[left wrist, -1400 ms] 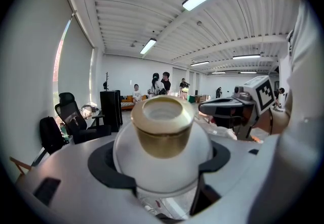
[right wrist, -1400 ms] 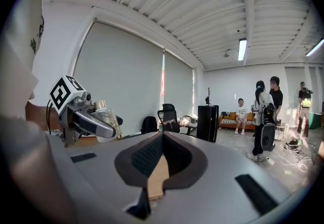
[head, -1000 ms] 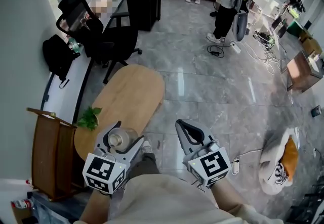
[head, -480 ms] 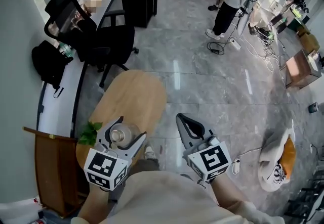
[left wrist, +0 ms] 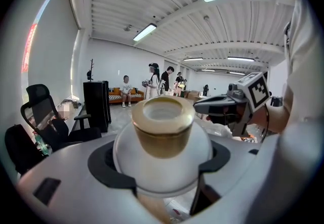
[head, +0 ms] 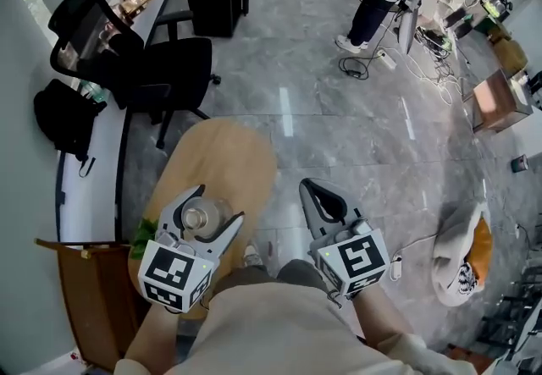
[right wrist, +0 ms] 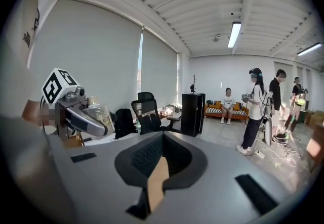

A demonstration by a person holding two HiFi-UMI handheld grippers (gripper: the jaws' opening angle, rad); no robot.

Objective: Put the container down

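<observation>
Your left claw (head: 213,206) is hugging the jar (head: 201,217) over the worktop (head: 222,153), not down yet; your right claw (head: 315,193) is sitting closed, empty.

Frosted white container (left wrist: 162,160) with gold collar; tan table (head: 220,162); grey marbled floor (head: 356,128); black chair (head: 169,68).

Two grippers: left gripper (head: 217,205), right gripper (head: 312,189); one container (head: 200,218); one table (head: 222,160); one chair (head: 165,68).
</observation>
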